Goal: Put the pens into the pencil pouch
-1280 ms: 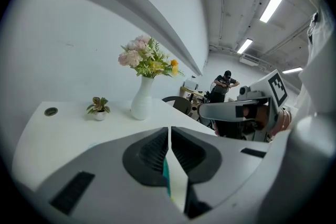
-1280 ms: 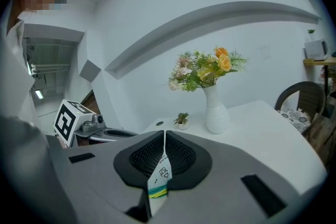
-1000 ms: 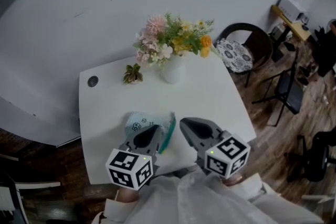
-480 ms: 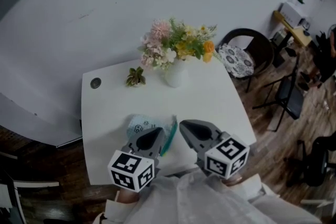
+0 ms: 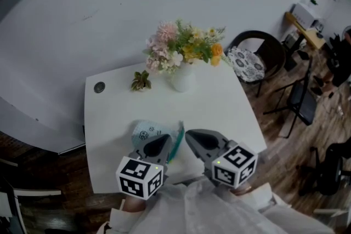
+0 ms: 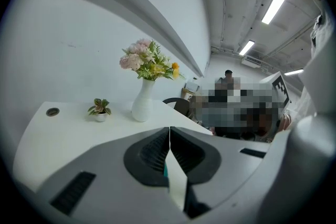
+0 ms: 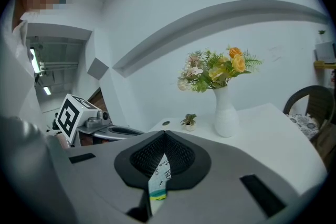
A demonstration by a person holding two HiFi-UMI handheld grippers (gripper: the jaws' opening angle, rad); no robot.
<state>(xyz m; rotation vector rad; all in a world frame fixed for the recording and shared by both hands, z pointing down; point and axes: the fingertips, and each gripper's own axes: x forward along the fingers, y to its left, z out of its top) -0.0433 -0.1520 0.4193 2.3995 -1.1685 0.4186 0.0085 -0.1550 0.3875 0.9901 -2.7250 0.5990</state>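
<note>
Two grippers, both mine, hang low over the table's (image 5: pixel 219 107) near edge in the head view. The left gripper (image 5: pixel 164 138) is above the pouch (image 5: pixel 143 130) and the right gripper (image 5: pixel 189 134) is just beside its right edge, likely placed to open it. A teal strip (image 5: pixel 176 144) there may be a pen; I cannot tell. The left gripper view shows my jaws closed, holding nothing. In the right gripper view the jaws have just been closing and now meet, empty; pouch print only shows through the slit below them.
</note>
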